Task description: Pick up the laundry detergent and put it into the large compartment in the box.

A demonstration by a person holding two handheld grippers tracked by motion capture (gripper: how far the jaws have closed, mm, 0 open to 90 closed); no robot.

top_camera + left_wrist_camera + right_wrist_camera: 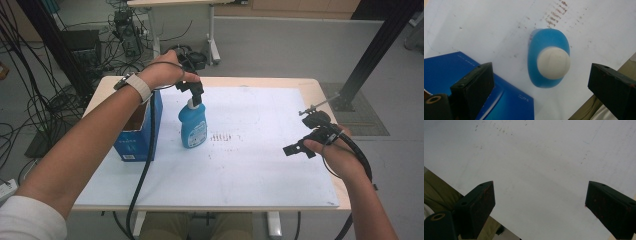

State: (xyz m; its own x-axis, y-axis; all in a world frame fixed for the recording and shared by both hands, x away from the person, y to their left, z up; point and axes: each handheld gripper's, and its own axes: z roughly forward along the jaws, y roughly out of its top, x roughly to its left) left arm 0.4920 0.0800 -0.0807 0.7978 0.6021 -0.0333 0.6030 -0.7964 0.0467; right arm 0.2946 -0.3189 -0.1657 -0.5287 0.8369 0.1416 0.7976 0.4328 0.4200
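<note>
I can't read any text here. The blue bottle (193,126), left of centre in the high view, has a label too blurred to make out; the blue box (136,142) beside it carries small white print, also illegible.

A lab or workshop: cable bundles (30,100) sprawl over the grey floor at 9 o'clock, electronics (125,35) sit at 11 o'clock, black frame struts (380,45) flank the white-covered tabletop (260,165).
</note>
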